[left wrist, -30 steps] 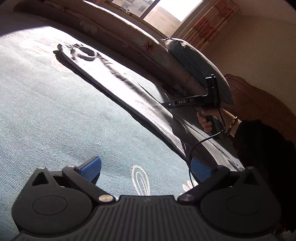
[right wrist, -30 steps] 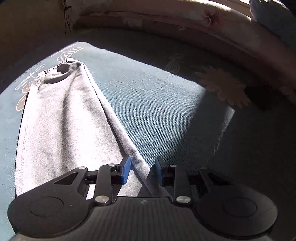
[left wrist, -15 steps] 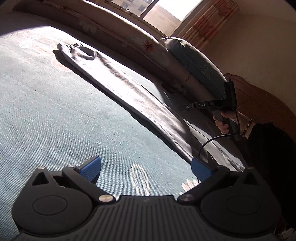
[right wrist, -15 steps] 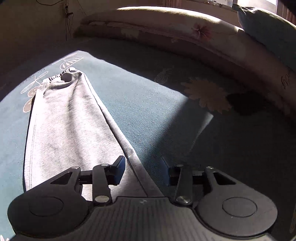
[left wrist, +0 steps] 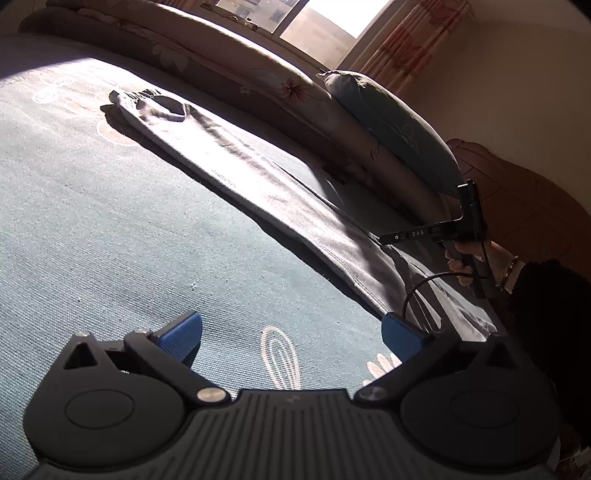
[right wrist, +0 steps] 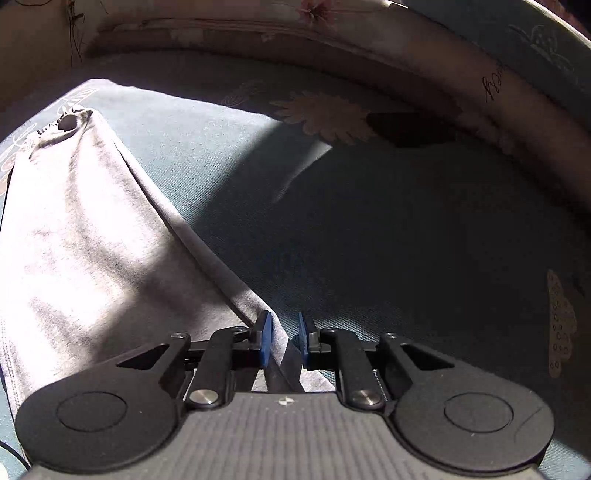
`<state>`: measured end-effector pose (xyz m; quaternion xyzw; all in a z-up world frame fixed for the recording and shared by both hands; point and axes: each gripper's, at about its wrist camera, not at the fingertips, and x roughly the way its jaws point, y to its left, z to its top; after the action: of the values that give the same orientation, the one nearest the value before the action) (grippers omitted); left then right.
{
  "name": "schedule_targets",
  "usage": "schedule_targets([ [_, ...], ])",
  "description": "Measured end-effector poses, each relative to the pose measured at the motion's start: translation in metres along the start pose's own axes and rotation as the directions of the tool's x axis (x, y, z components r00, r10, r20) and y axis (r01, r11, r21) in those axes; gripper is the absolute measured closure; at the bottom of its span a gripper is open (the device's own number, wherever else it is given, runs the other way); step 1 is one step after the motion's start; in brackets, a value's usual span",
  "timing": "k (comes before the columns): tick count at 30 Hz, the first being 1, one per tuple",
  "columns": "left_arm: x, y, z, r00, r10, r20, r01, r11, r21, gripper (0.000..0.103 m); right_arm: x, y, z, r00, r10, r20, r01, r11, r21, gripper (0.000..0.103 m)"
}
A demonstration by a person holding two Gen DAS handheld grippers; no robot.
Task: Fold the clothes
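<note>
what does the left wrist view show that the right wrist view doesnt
Only the left wrist view: the open left gripper over bare bedspread, the window, the curtain, and the person's hand holding the other tool.

Only the right wrist view: the right gripper, whose jaws have just been closing, narrowly gapped astride the garment's edge fold; whether the pads press it is unclear.

Both: the grey garment, the blue pillow and the rolled floral quilt.

Left wrist view: low over the bed cover [left wrist: 110, 236], facing along it toward the window [left wrist: 325, 18] and the rolled quilt [left wrist: 229, 74] at the far edge, with the right hand [left wrist: 469, 258] seen at the right edge; right wrist view: nearer, tilted steeply down. Shared by both: the grey garment [left wrist: 258, 184] [right wrist: 74, 240], the cover [right wrist: 369, 240] and the quilt [right wrist: 332, 33].
</note>
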<state>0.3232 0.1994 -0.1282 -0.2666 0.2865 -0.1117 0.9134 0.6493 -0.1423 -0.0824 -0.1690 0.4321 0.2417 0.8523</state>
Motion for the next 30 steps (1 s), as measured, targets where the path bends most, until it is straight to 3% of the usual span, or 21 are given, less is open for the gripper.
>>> schedule_targets([
  [2,-0.001,0.001,0.001,1.000,-0.005,-0.001,0.005,1.000,-0.012,0.001,-0.016,0.012,-0.001,1.000,-0.007,0.024,0.007,1.000,-0.020,0.083],
  [5,-0.003,0.003,0.002,1.000,-0.014,-0.001,0.014,0.999,-0.039,0.001,-0.047,0.034,-0.006,0.992,0.102,0.078,-0.102,0.995,-0.009,0.078],
  [8,-0.003,0.003,0.003,1.000,-0.015,0.000,0.015,0.998,-0.057,0.001,-0.062,0.076,-0.019,0.980,0.188,0.060,-0.182,0.979,-0.087,0.073],
  [11,-0.005,0.003,0.005,1.000,-0.018,0.000,0.018,0.998,-0.067,0.001,-0.052,0.118,-0.038,0.986,0.164,0.004,-0.162,0.976,-0.146,0.073],
  [14,-0.005,0.003,0.006,1.000,-0.023,0.003,0.023,0.997,-0.073,0.001,-0.038,0.147,-0.058,0.988,0.148,-0.046,-0.152,0.983,-0.101,0.071],
  [15,-0.005,0.002,0.006,1.000,-0.025,0.001,0.025,0.997,-0.075,0.001,-0.043,0.159,-0.063,0.990,0.139,-0.010,-0.139,0.984,-0.111,0.072],
  [16,-0.004,0.002,0.006,1.000,-0.028,-0.001,0.027,0.997,-0.077,0.001,-0.050,0.166,-0.066,0.988,0.153,-0.017,-0.154,0.980,-0.126,0.082],
  [17,-0.004,0.002,0.006,1.000,-0.028,-0.004,0.028,0.997,-0.078,0.001,-0.056,0.172,-0.068,0.985,0.169,-0.025,-0.171,0.975,-0.139,0.084],
  [18,-0.004,0.002,0.006,1.000,-0.029,-0.007,0.028,0.996,-0.080,0.001,-0.061,0.169,-0.067,0.975,0.217,-0.041,-0.221,0.967,-0.125,0.081],
  [20,-0.004,0.002,0.007,0.999,-0.036,-0.005,0.035,0.996,-0.079,0.001,-0.078,0.159,-0.068,0.970,0.243,-0.016,-0.244,0.963,-0.112,0.078],
  [22,-0.004,0.002,0.007,0.999,-0.037,-0.005,0.037,0.996,-0.083,0.001,-0.084,0.145,-0.070,0.989,0.146,-0.002,-0.146,0.988,-0.056,0.066],
  [23,-0.004,0.002,0.007,0.999,-0.040,-0.006,0.039,0.996,-0.085,0.001,-0.086,0.137,-0.071,0.995,0.098,0.001,-0.098,0.995,-0.028,0.066],
  [26,-0.003,0.002,0.006,0.999,-0.038,-0.009,0.037,0.996,-0.084,0.001,-0.077,0.122,-0.087,0.997,0.057,-0.060,-0.054,0.997,0.050,0.066],
  [30,-0.001,0.002,0.006,0.999,-0.035,-0.015,0.033,0.996,-0.084,0.001,-0.084,0.131,-0.103,0.985,0.151,-0.081,-0.152,0.988,-0.010,0.064],
])
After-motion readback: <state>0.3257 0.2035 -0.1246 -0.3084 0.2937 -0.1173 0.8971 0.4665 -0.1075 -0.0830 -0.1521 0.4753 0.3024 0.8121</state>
